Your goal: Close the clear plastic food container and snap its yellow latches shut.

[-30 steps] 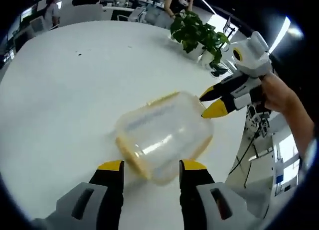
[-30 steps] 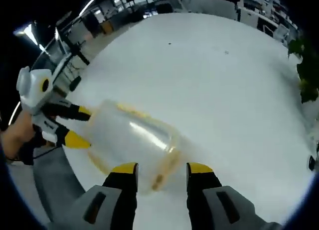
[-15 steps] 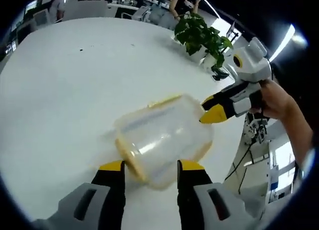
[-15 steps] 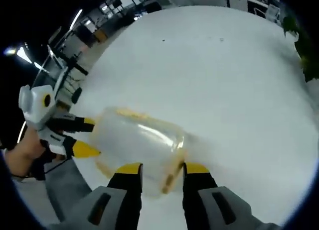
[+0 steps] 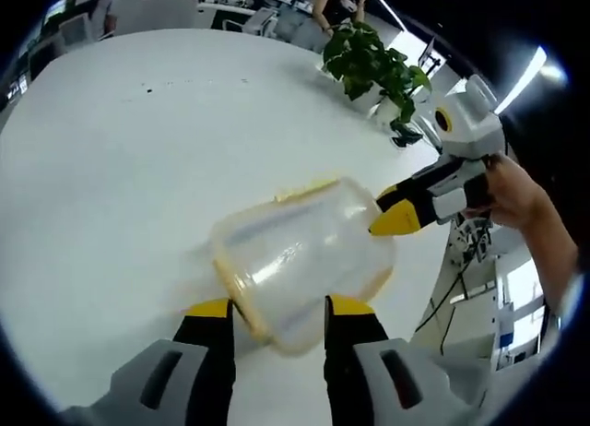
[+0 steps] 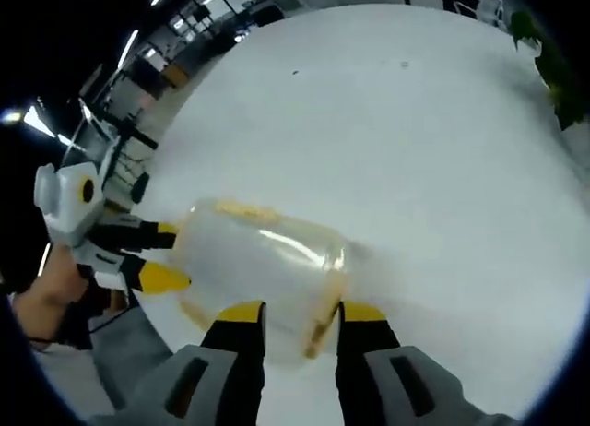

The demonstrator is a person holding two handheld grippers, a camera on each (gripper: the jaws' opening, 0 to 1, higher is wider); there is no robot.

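The clear plastic container with yellow latches lies on the white round table. My left gripper has its yellow-tipped jaws closed in on the container's near end, beside a yellow latch. My right gripper comes in from the right and pinches the far end. In the right gripper view, the container lies lengthwise, with my right gripper around a yellow latch and my left gripper at the opposite end. Exact contact under the jaws is hidden.
A potted green plant stands at the table's far edge, also seen as leaves. The container sits close to the table's edge. A hand holds the right gripper. Office desks and people lie beyond the table.
Both grippers' jaws have narrowed around the container's ends. The right gripper's tips, spread apart a second ago, now sit close together on the far end. The container has stayed put.
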